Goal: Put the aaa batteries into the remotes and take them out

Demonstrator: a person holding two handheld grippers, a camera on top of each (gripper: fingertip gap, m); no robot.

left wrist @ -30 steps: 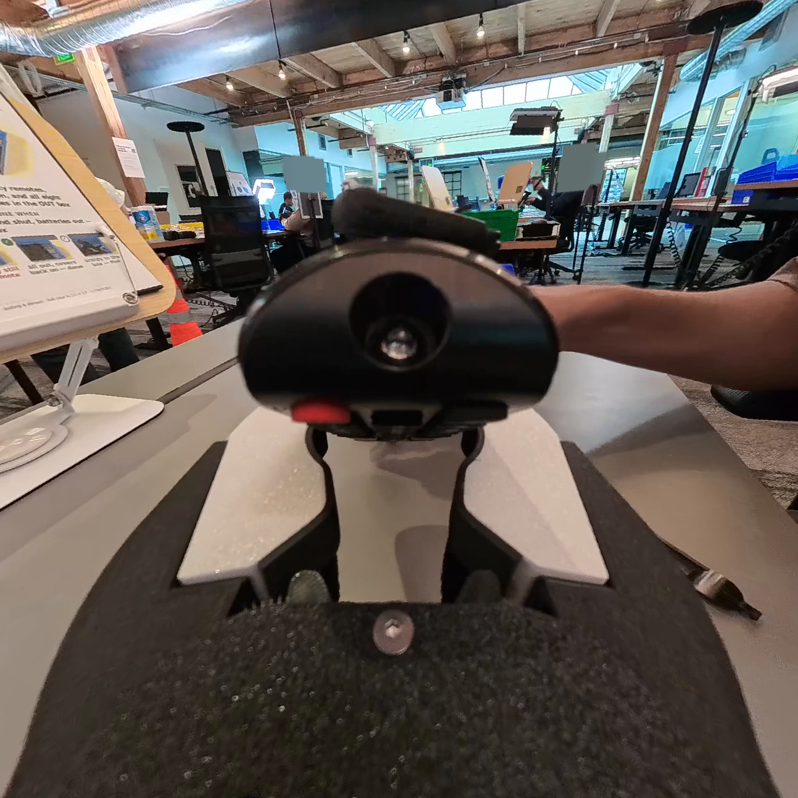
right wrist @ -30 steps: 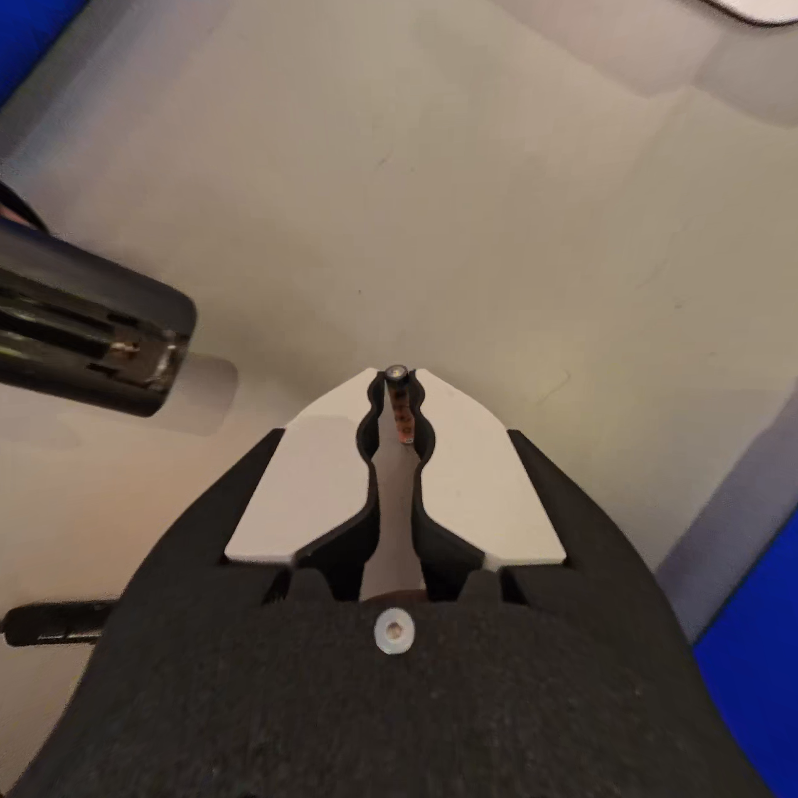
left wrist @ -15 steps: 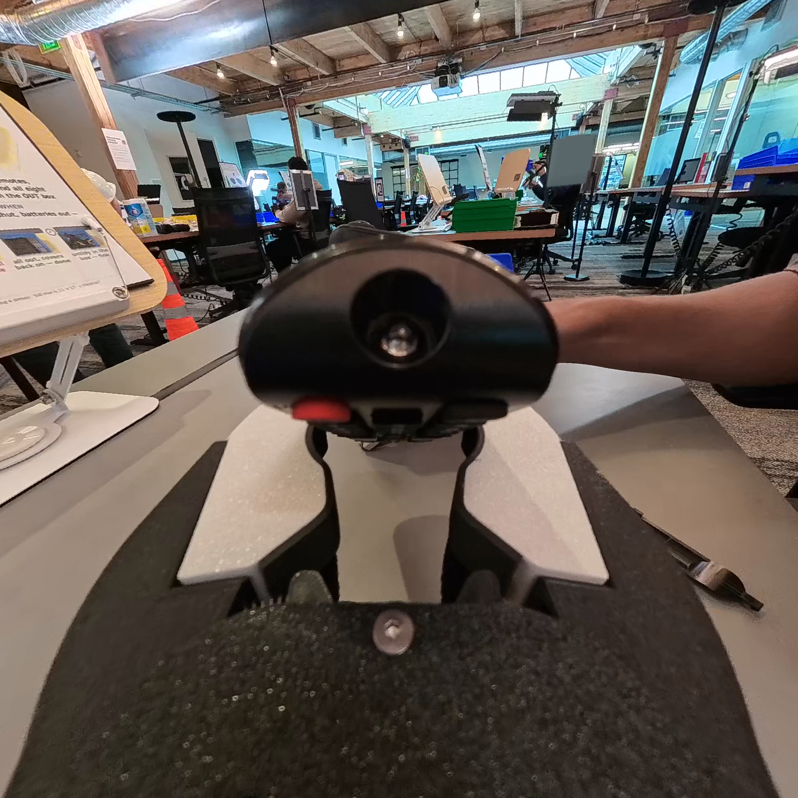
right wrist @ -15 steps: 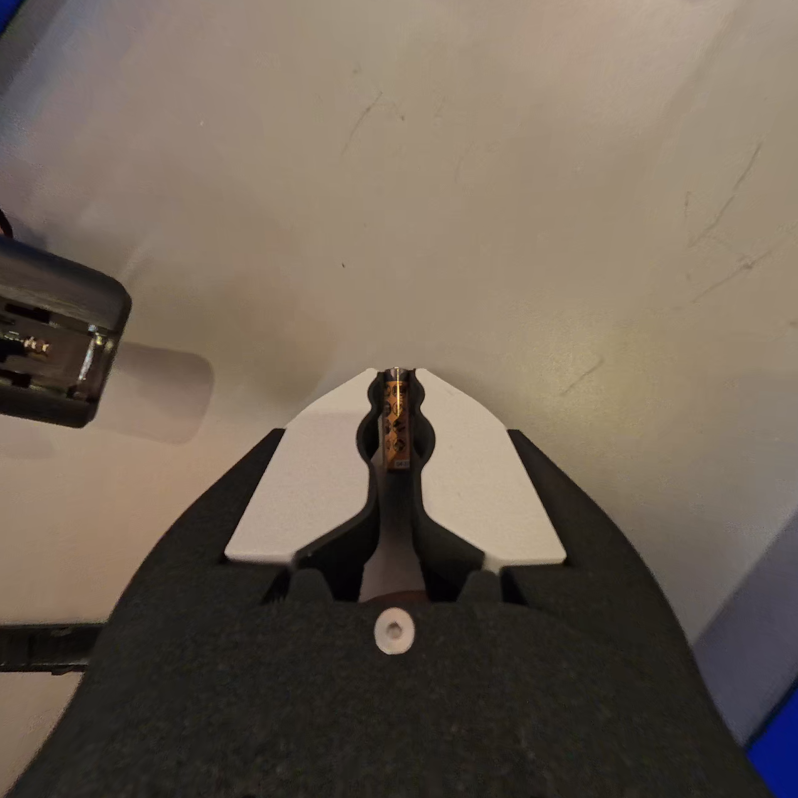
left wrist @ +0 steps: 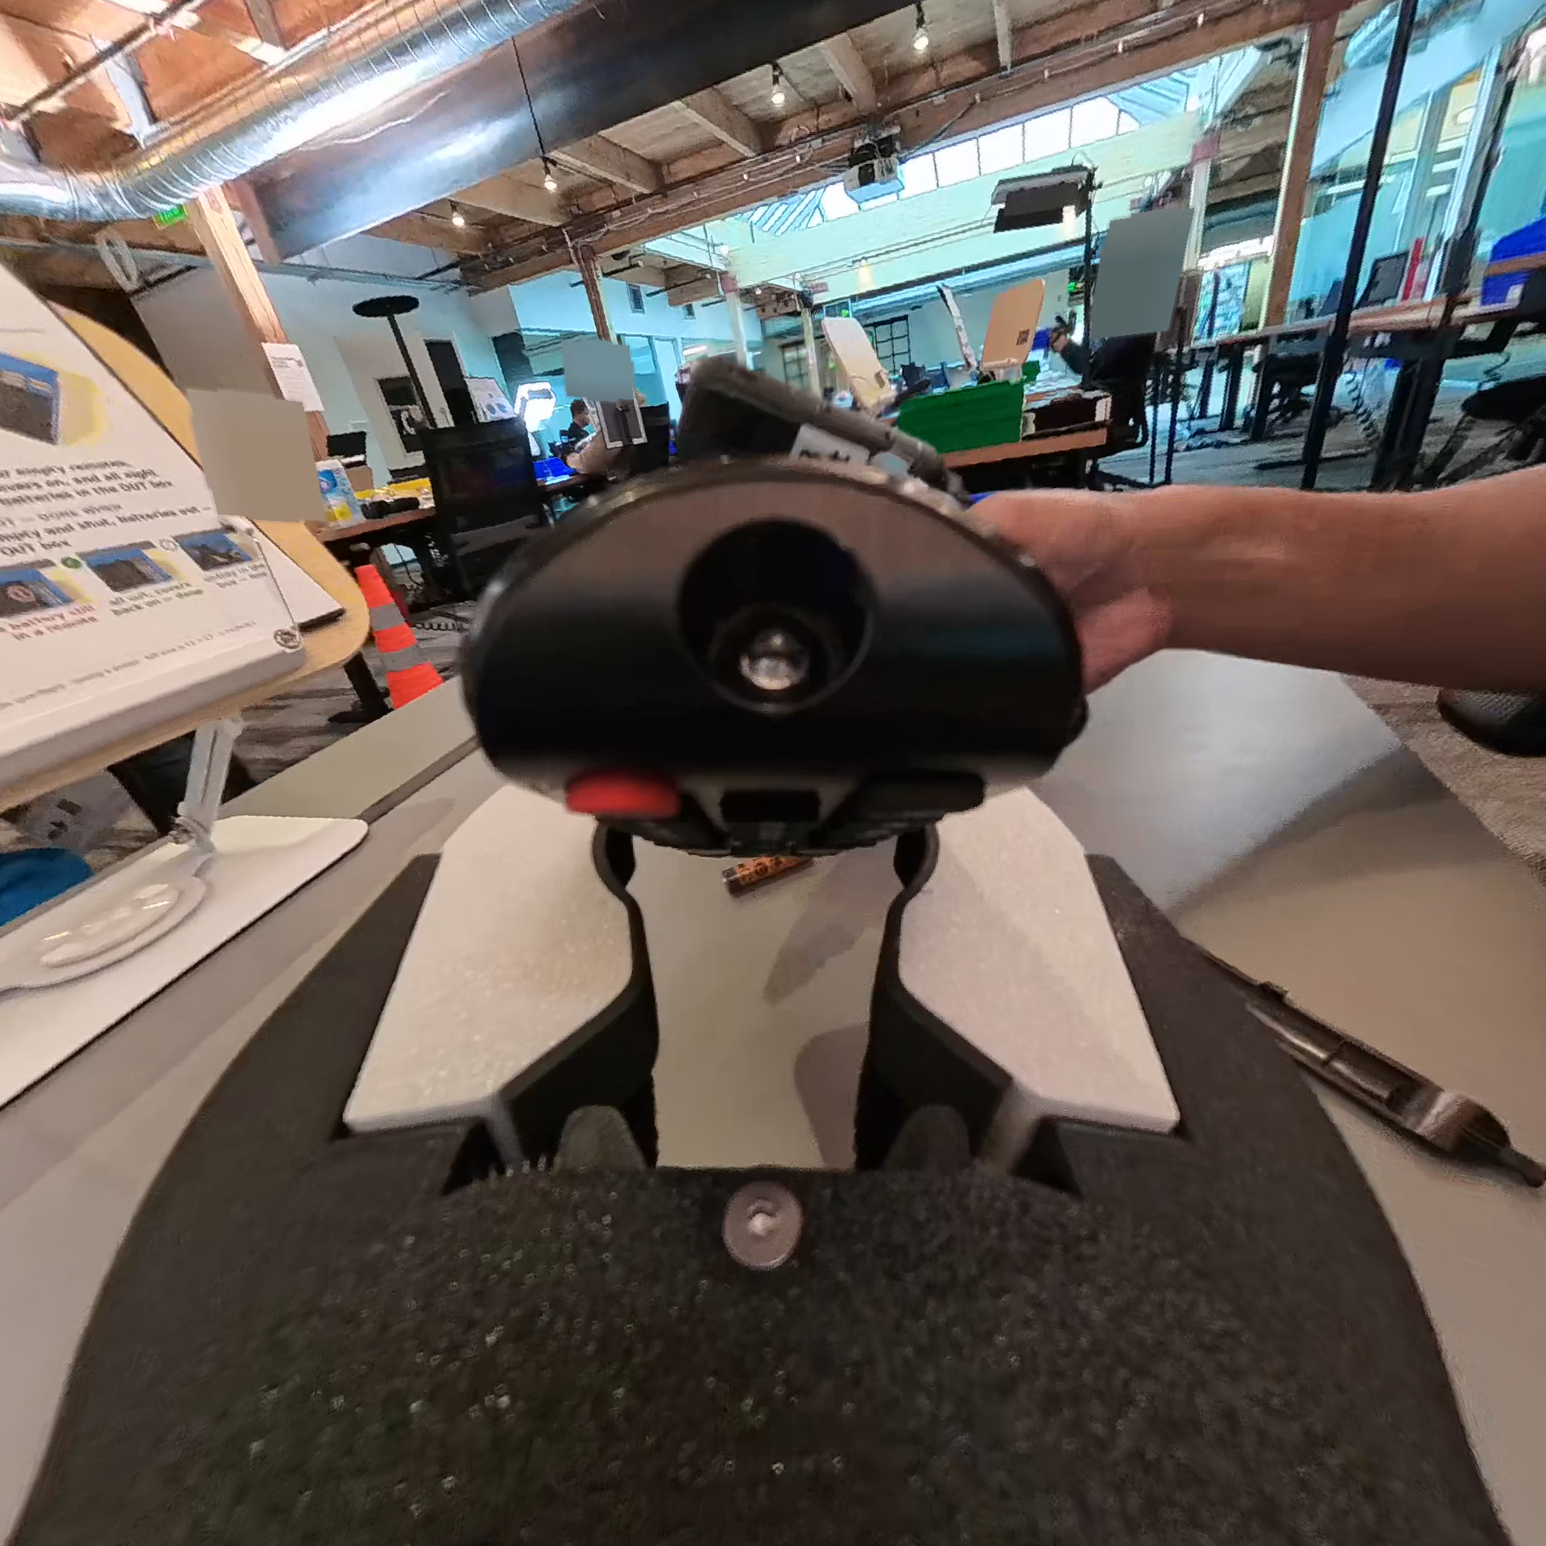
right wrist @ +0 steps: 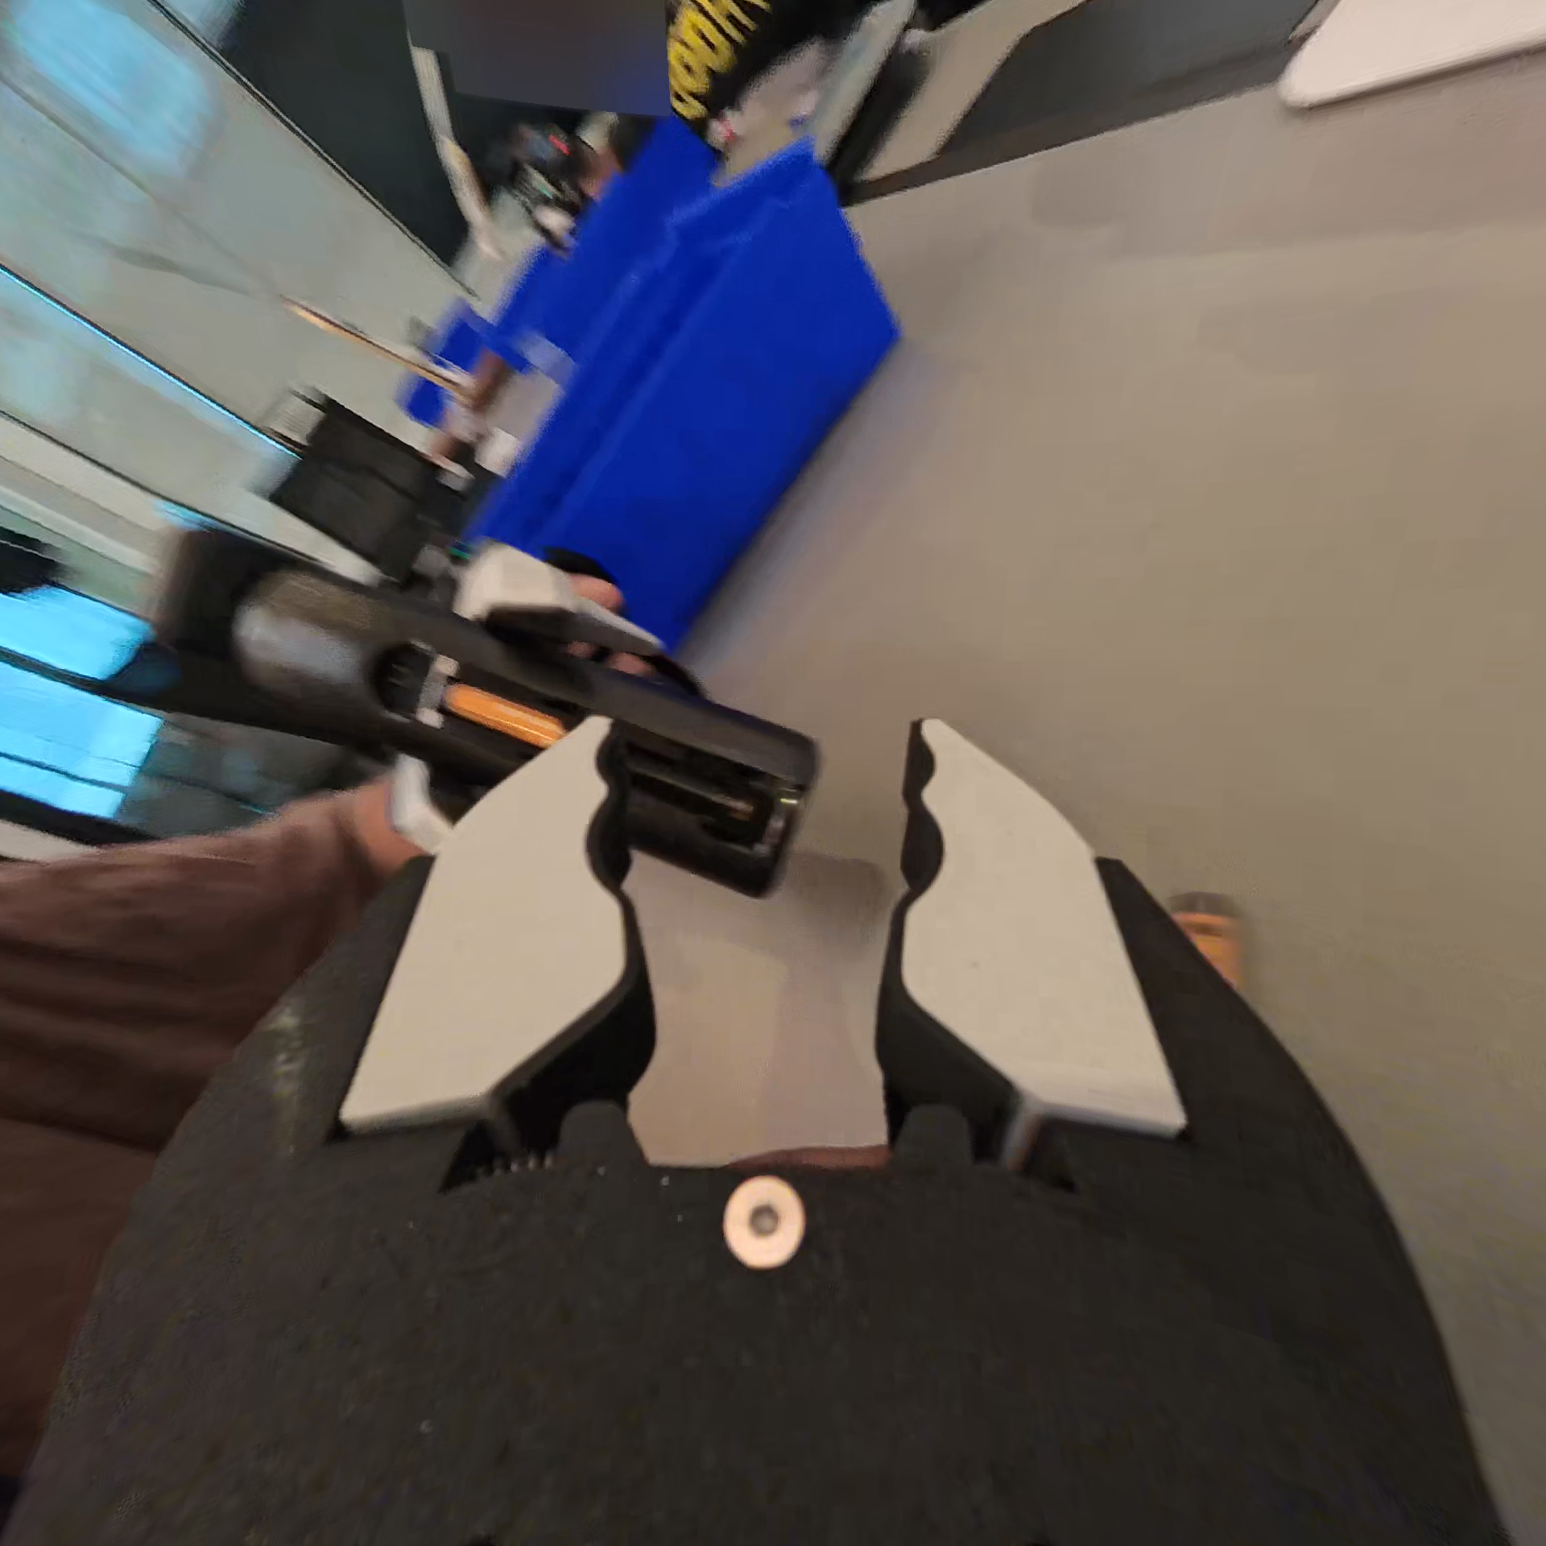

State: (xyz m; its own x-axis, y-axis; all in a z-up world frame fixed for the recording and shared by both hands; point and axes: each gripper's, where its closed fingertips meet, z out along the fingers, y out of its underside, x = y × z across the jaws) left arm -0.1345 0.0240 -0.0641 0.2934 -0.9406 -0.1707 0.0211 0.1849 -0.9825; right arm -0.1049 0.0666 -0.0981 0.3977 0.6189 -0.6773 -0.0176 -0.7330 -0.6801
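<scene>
A: Black plastic fills the left wrist view: the remote [left wrist: 774, 636], end-on, clamped in the left gripper [left wrist: 765, 845].

B: And the right gripper [right wrist: 757, 803]?

A: Jaws wide, holding nothing. The remote's open battery bay [right wrist: 711, 803] lies just beyond them, a little left, its long axis running far-left to near-right.

B: Batteries?

A: One AAA battery [right wrist: 502, 715] sits in the bay (orange casing showing). A loose battery [left wrist: 765, 872] lies on the grey table [left wrist: 1255, 836] beneath the remote, crosswise to the left jaws. I'd judge the right gripper nearer to it.
</scene>
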